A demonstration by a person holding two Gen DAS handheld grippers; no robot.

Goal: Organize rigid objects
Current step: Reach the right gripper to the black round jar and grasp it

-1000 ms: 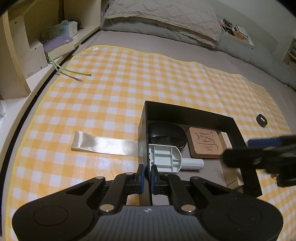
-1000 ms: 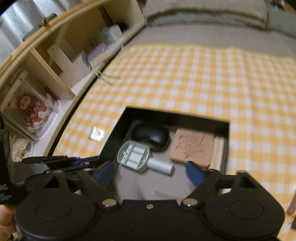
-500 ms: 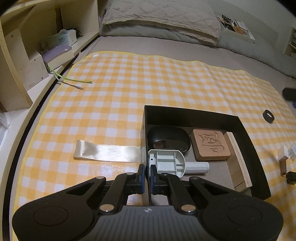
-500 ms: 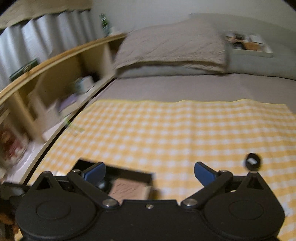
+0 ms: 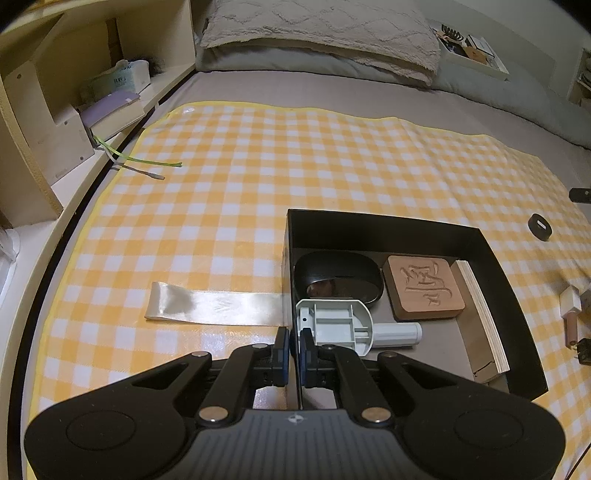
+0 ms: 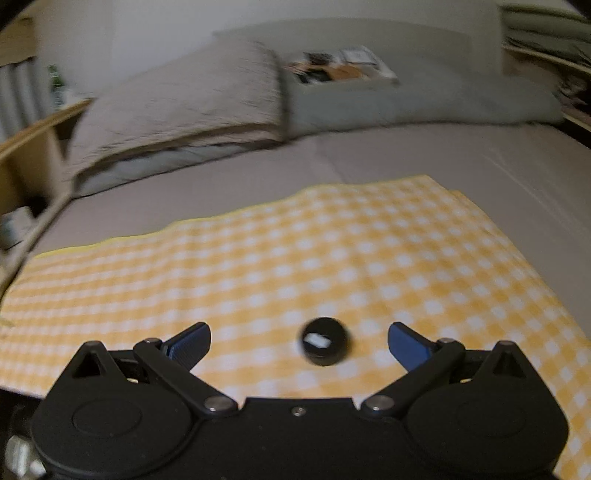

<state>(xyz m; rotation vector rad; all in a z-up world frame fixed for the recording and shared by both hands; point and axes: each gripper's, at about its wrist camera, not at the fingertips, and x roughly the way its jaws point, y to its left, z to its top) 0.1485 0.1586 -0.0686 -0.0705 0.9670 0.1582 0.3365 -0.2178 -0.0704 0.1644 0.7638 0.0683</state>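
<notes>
Grey bed (image 5: 332, 88), 1 pillow (image 5: 317, 33), wooden shelving (image 5: 48, 110) alongside; dim, perhaps artificial light.

Black gripper (image 6: 299, 338) bodies, blue-padded jaws, silver pivot screws.

Box (image 5: 388, 227) on the cloth (image 5: 295, 166) on the bed. In it: mouse (image 5: 338, 275) at 12 from my left claw (image 5: 294, 347), carved block (image 5: 424, 288) at its 3, plywood (image 5: 480, 314) along the 3 o'clock wall, scoop (image 5: 340, 325) at 6. Ribbon (image 5: 214, 306) at the box's 9. Small puck (image 6: 324, 345) on the cloth between my right claw's (image 6: 299, 341) fingers.
</notes>
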